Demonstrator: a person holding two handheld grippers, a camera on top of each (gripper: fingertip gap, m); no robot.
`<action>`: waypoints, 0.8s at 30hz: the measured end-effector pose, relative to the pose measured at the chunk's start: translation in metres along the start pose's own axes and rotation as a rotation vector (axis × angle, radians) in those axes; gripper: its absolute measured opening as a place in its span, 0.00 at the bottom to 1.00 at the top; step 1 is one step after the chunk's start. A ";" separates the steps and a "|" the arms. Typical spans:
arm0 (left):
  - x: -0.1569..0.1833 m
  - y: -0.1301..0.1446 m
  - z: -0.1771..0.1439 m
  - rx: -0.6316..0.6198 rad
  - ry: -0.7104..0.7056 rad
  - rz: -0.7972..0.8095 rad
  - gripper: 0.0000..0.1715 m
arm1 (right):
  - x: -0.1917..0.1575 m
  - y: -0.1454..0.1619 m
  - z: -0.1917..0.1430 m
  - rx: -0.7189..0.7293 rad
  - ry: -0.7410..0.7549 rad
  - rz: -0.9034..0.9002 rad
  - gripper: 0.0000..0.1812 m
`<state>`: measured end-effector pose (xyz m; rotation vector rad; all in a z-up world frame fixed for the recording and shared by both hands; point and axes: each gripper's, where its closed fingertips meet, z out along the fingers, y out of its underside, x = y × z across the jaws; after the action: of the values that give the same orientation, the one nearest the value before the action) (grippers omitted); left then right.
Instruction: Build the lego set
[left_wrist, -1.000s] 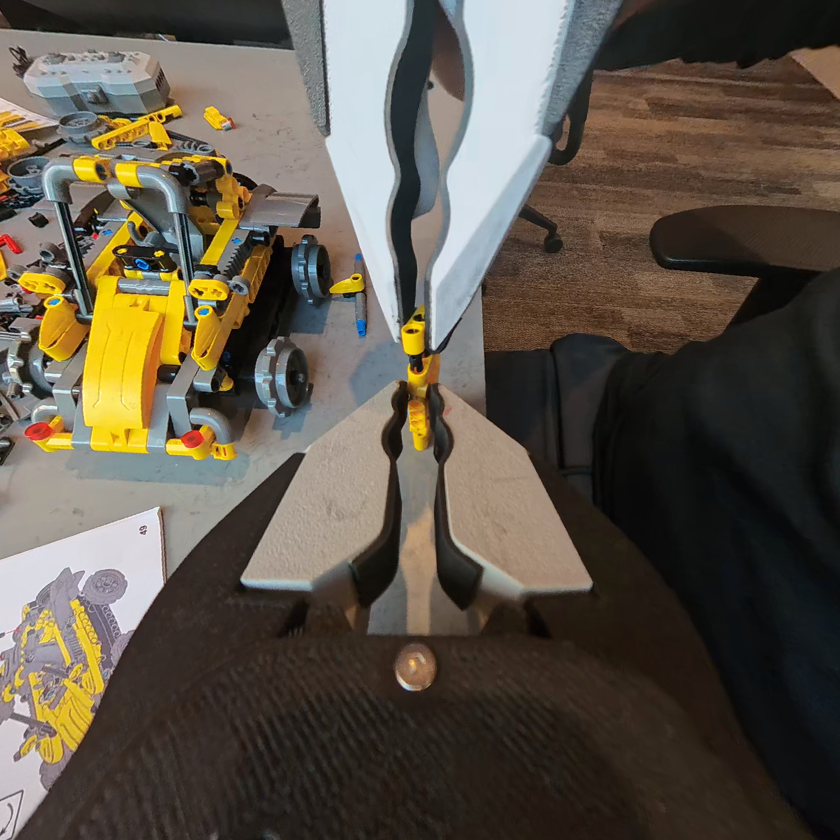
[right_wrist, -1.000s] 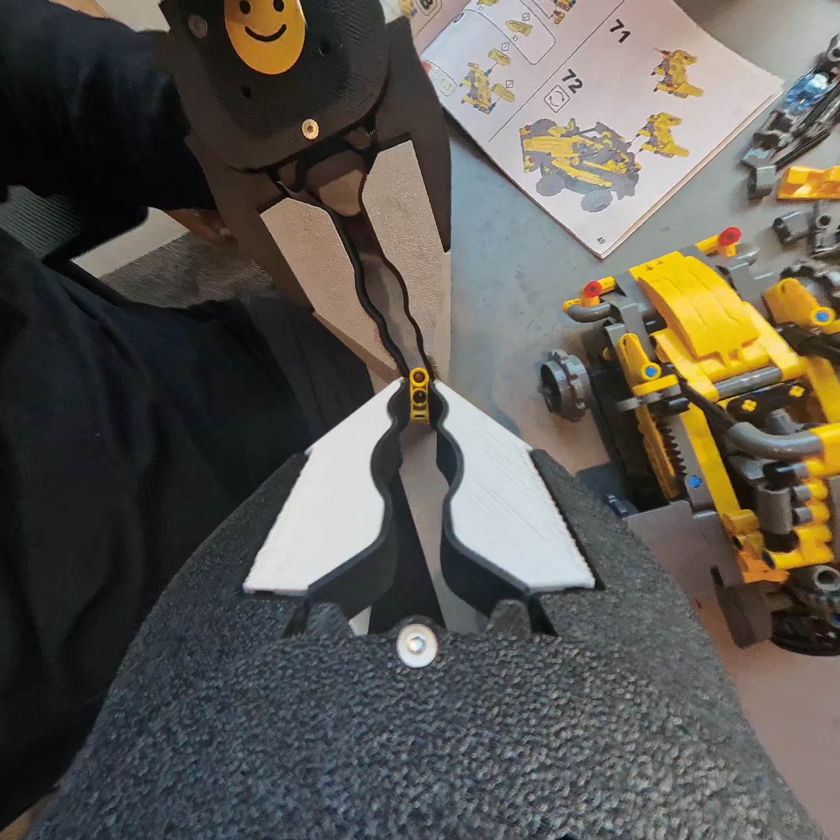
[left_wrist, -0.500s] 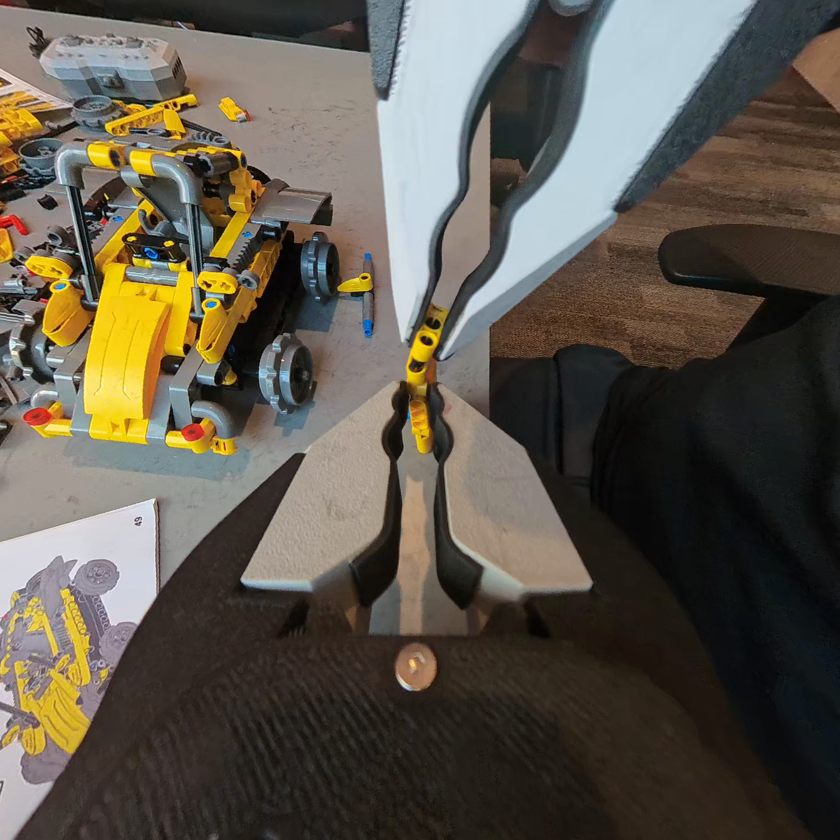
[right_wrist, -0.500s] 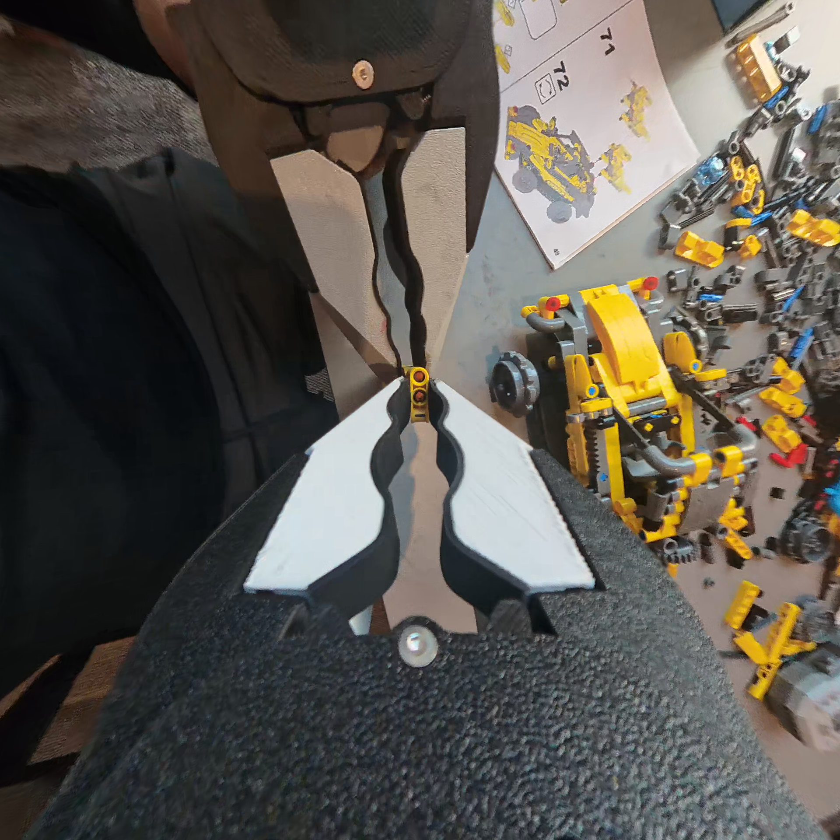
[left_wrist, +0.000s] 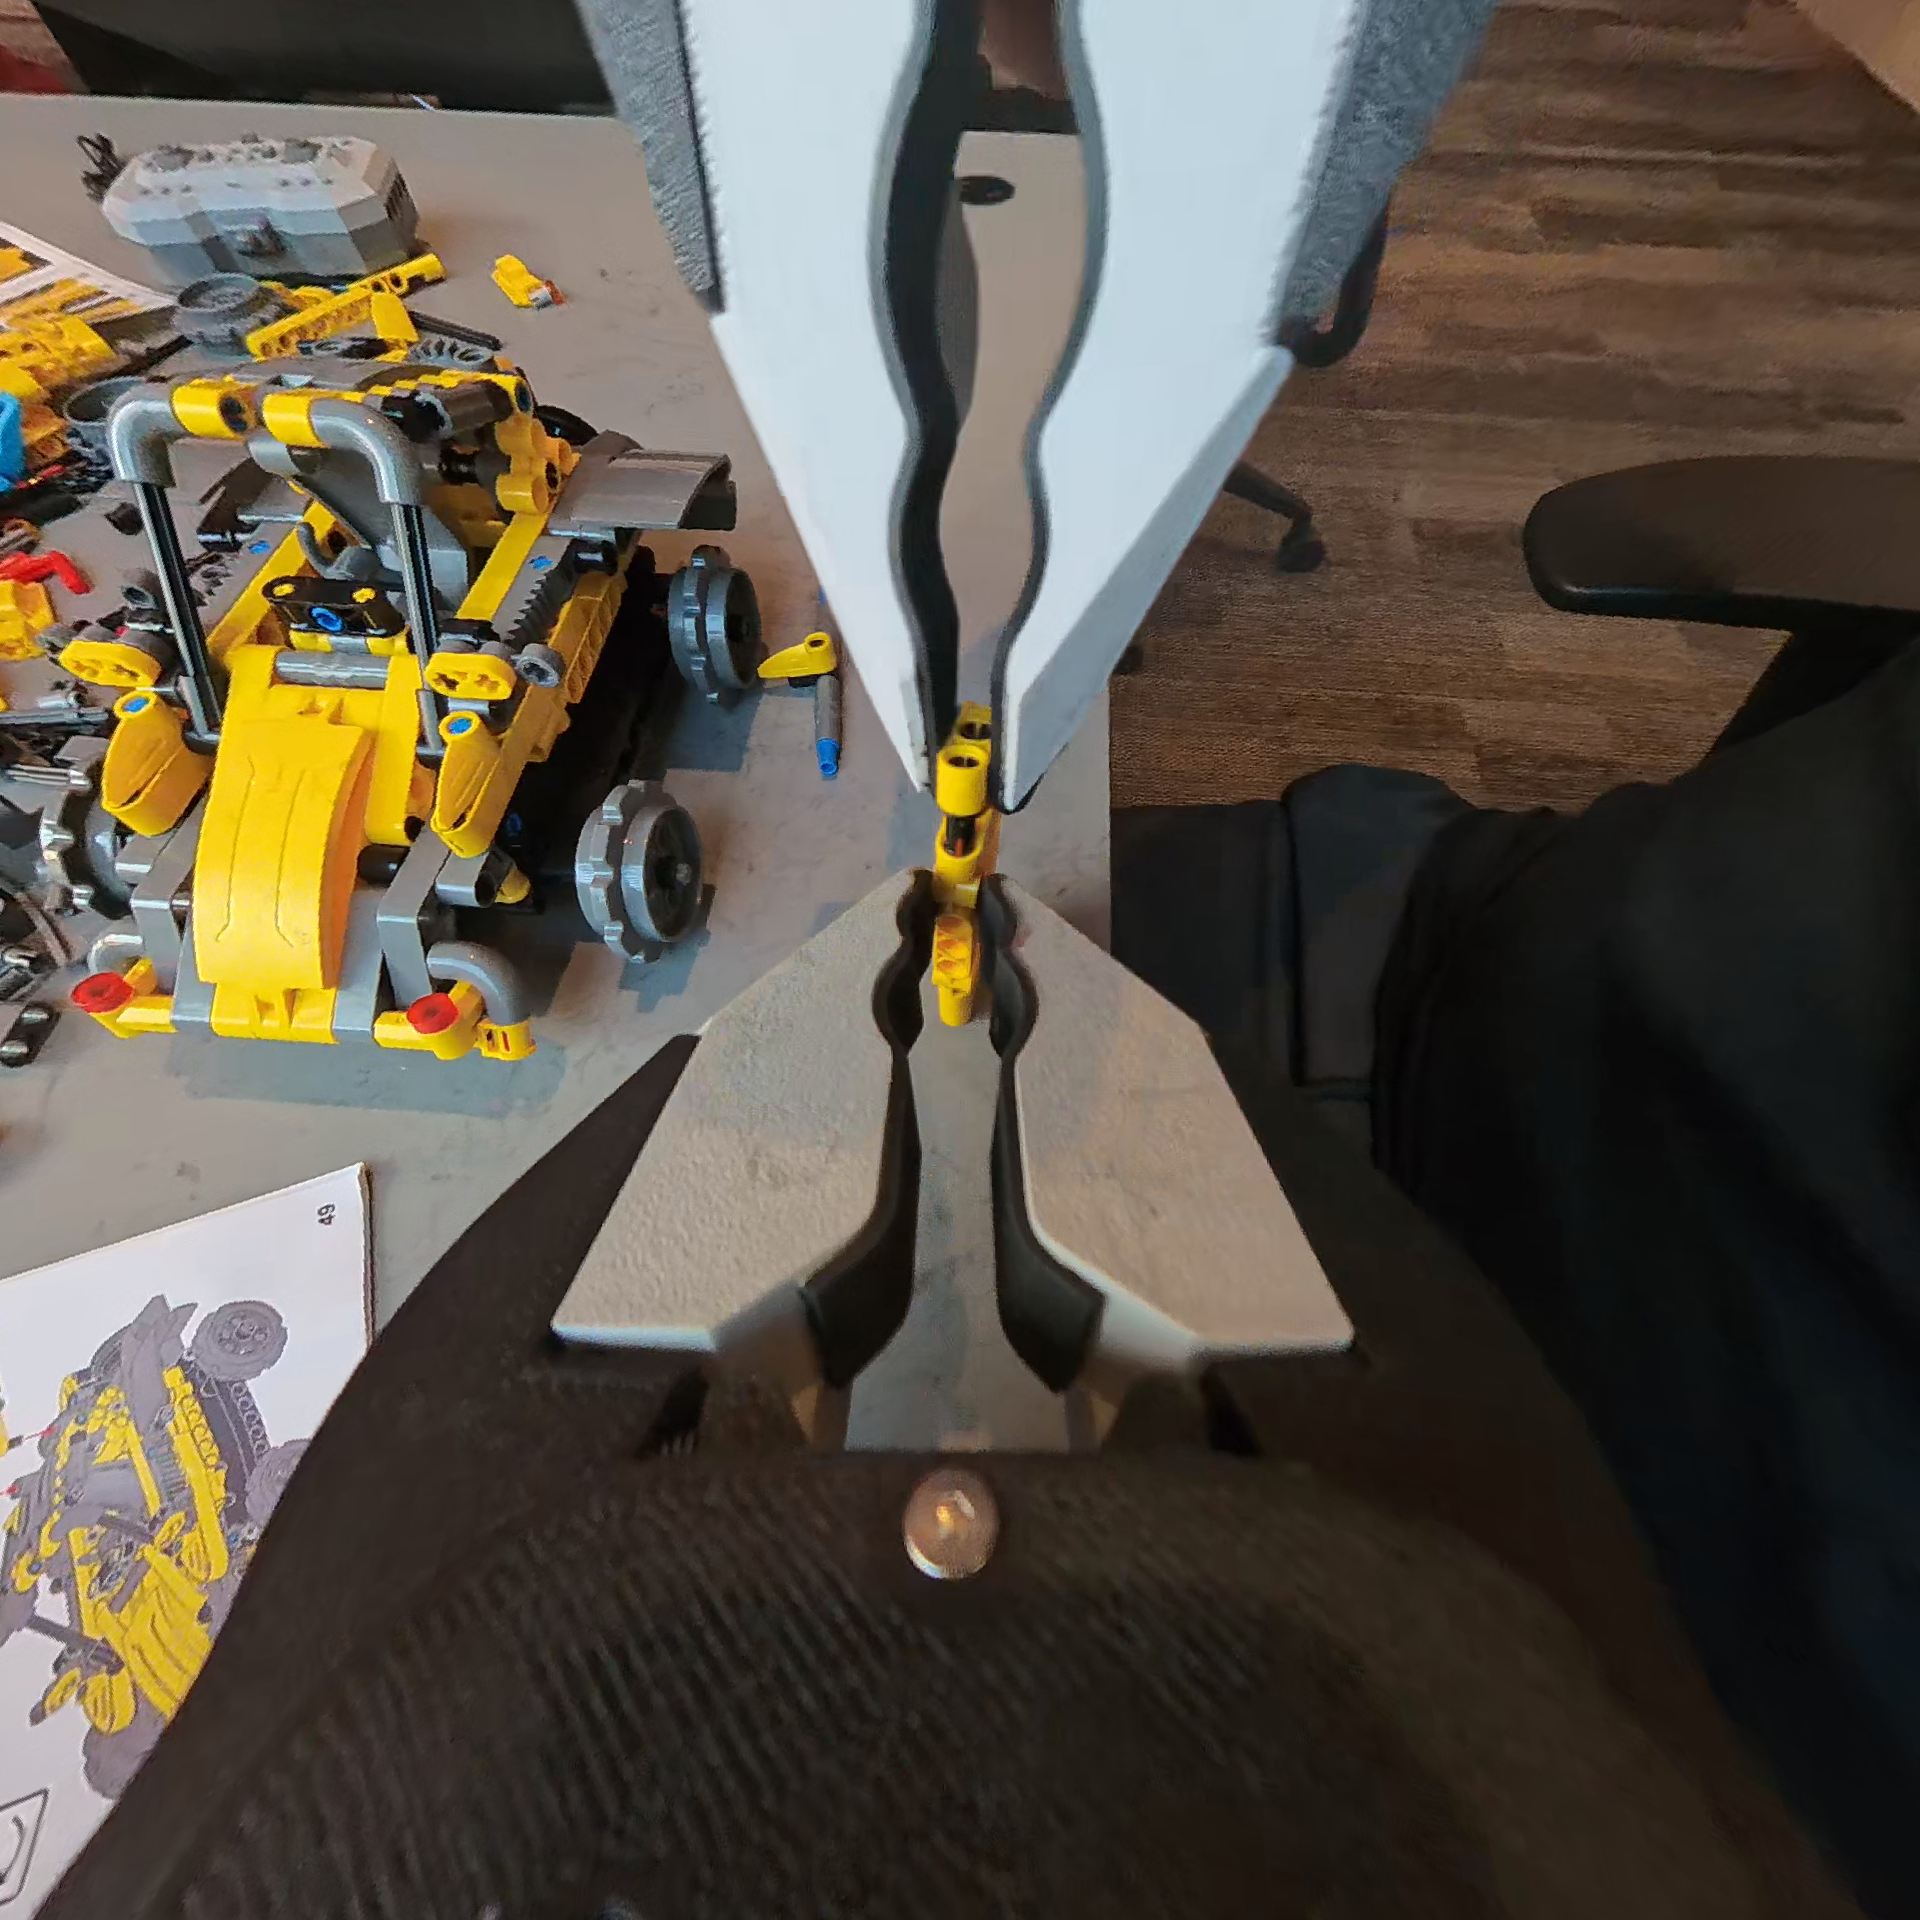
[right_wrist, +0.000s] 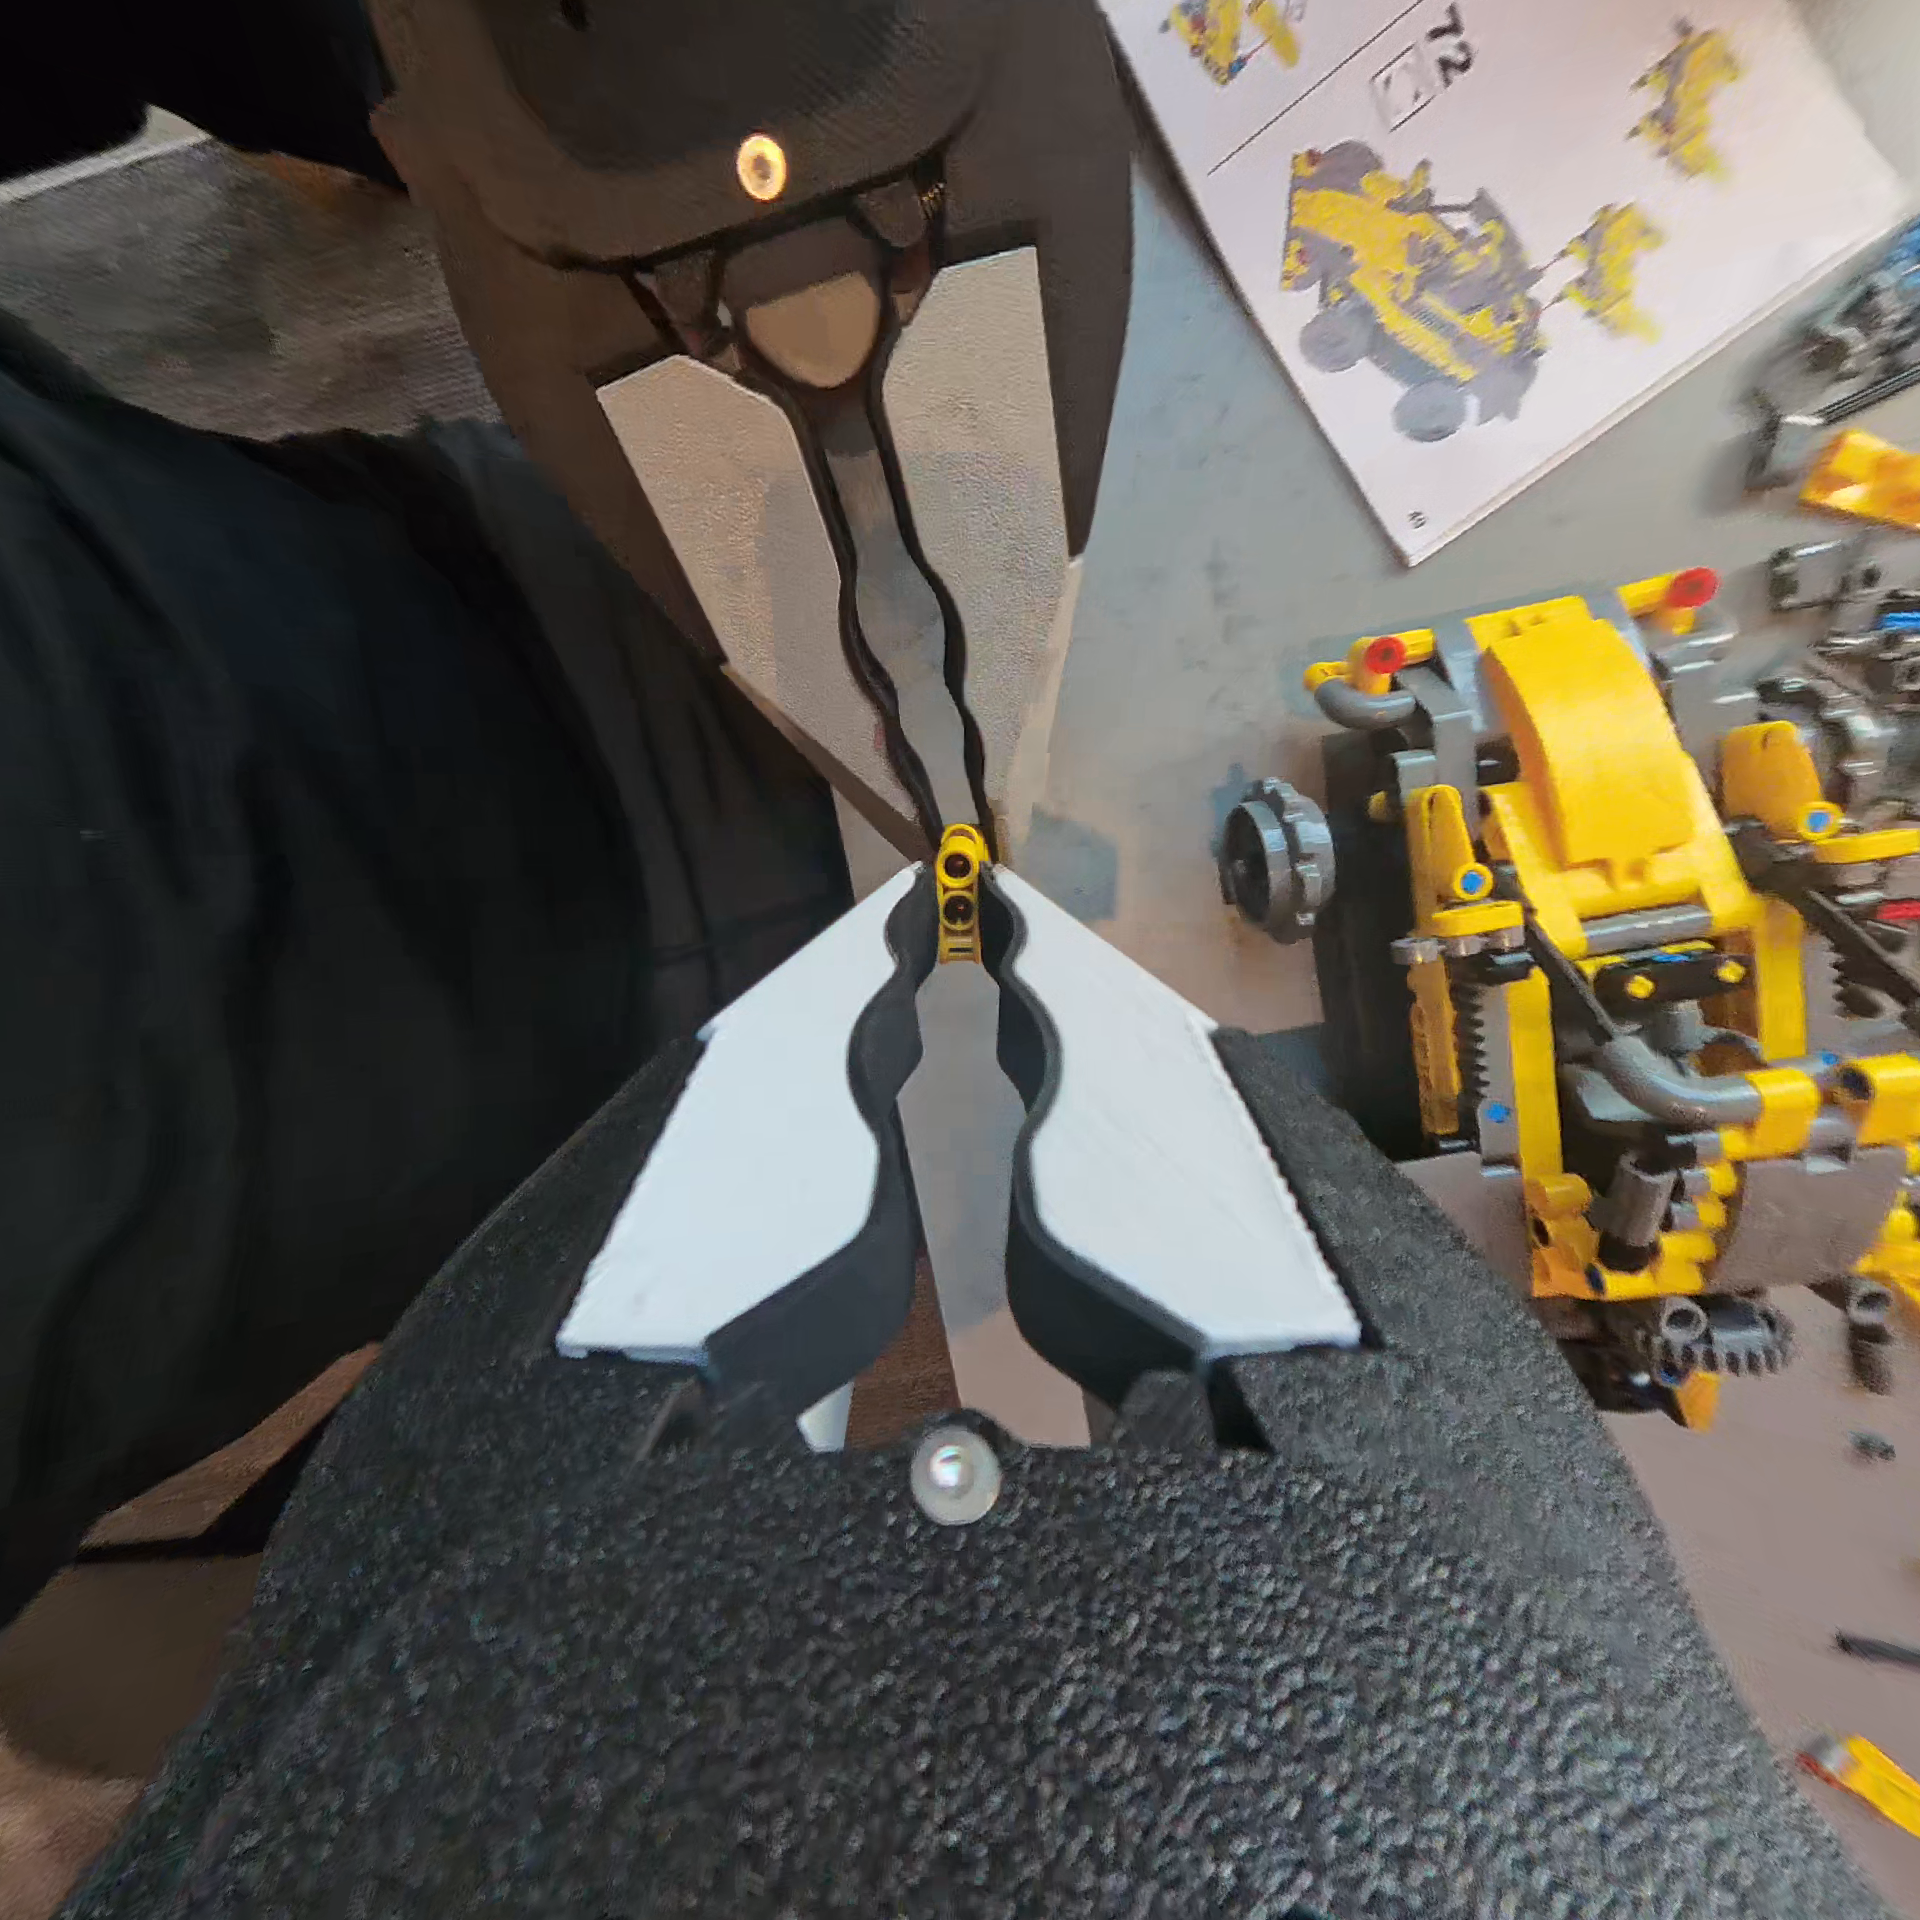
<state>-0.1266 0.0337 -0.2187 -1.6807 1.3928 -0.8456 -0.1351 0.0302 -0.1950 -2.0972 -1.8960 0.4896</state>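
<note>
A small yellow plastic beam piece with round pin holes (left_wrist: 958, 940) is pinched at one end by the left gripper (left_wrist: 956, 894), fingers closed tight on it. A second small yellow holed connector piece (right_wrist: 958, 902) is clamped the same way in the right gripper (right_wrist: 958, 883), which is met tip to tip by the left one. The two yellow bits are joined or at least touching between the tips; which can't really be made out. All of this is held just over the near edge of the grey table (left_wrist: 644, 312), above a dark-clothed lap (left_wrist: 1662, 1143). A half-built yellow and grey brick vehicle model (left_wrist: 343, 727) is parked nearby on the table, with an open instruction booklet (left_wrist: 156, 1403) beside it and loose yellow, grey and blue parts (right_wrist: 1829, 436) scattered behind.
</note>
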 end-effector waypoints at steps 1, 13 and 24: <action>0.000 0.000 0.000 0.000 -0.002 -0.001 0.03 | 0.000 0.000 0.000 -0.014 -0.028 0.010 0.04; -0.003 -0.001 0.003 0.001 -0.010 -0.067 0.03 | 0.005 0.004 0.002 -0.346 -0.021 -0.062 0.04; -0.002 -0.003 0.005 0.003 -0.052 -0.042 0.03 | 0.005 0.004 -0.002 -0.186 0.006 -0.012 0.04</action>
<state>-0.1211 0.0367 -0.2187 -1.7234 1.3245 -0.8209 -0.1301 0.0348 -0.1953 -2.1956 -2.0201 0.3147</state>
